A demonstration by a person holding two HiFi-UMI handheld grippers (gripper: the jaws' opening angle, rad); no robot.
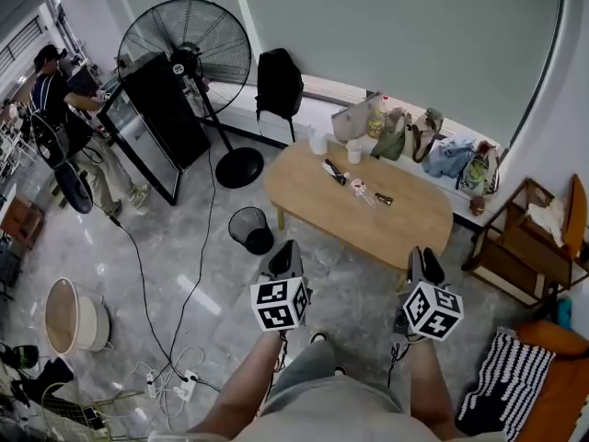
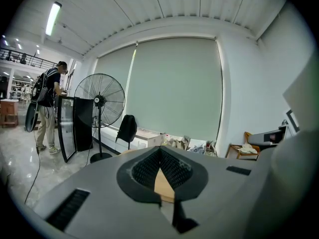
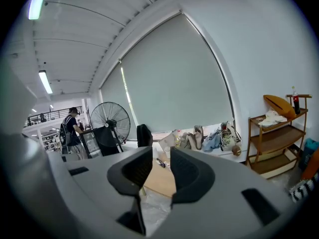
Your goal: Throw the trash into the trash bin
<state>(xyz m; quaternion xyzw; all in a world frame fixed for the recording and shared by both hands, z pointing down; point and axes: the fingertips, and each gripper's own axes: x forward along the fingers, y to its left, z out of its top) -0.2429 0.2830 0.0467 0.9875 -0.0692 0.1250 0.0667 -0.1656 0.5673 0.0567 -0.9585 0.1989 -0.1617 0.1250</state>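
Note:
A light wooden table (image 1: 405,224) stands ahead in the head view, with a few small scraps of trash (image 1: 359,190) and a black item (image 1: 333,170) lying on it. On the floor by its left corner stands the black mesh trash bin (image 1: 250,229). My left gripper (image 1: 287,250) and right gripper (image 1: 425,258) hover side by side short of the table, both pointing toward it. The left gripper (image 2: 160,151) has its jaw tips touching and holds nothing. The right gripper (image 3: 162,156) shows a clear gap between its pads, with only the table (image 3: 160,180) visible through it.
A big standing fan (image 1: 189,44) and a black glass-door cabinet (image 1: 152,122) stand at back left, with a person (image 1: 64,99) beside them. Bags lie on the window ledge (image 1: 433,145). A wooden shelf (image 1: 515,247) is at right. Cables and a power strip (image 1: 175,385) lie on the floor at left.

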